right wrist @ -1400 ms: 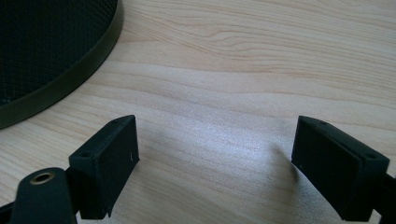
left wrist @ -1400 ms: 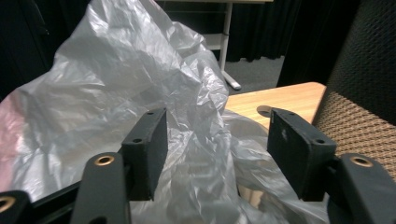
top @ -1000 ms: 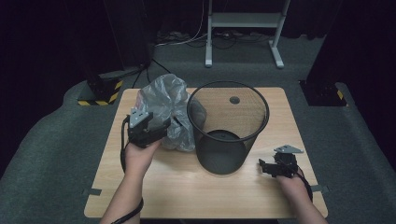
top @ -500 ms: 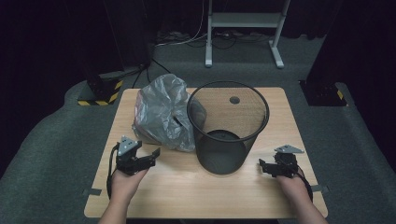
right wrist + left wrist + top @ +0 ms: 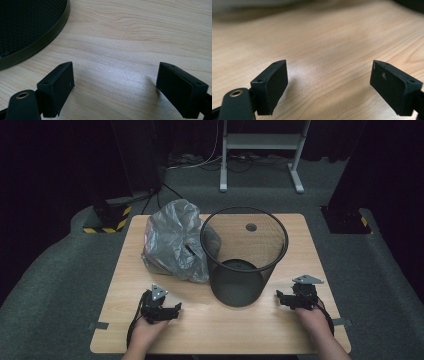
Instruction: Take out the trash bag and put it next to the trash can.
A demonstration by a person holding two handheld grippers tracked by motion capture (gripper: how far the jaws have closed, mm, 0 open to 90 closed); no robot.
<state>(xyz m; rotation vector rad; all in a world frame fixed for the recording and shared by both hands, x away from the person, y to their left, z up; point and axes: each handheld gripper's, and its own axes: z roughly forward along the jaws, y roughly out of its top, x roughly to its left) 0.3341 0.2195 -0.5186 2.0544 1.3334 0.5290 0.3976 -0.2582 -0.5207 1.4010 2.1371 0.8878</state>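
A crumpled grey plastic bag [image 5: 172,242] lies on the wooden table [image 5: 220,332], leaning against the left side of a black mesh bin [image 5: 244,255] that stands upright. My left gripper [image 5: 176,308] rests low at the front left, in front of the bag and apart from it. Its jaws have just been opening and stand wide, with bare wood between them [image 5: 329,72]. To the right of the bin, my right gripper [image 5: 280,299] points at its base. It is open too [image 5: 115,75] and holds nothing; the bin's bottom rim [image 5: 37,47] curves close by.
The table's front edge runs just behind both hands. Grey carpet surrounds the table. Beyond its far edge stand a white metal stand [image 5: 260,155] and a black-and-yellow striped block [image 5: 107,217].
My left gripper has come away from the bag and sunk toward the front left of the table. The bag stays against the bin. The right hand has not moved.
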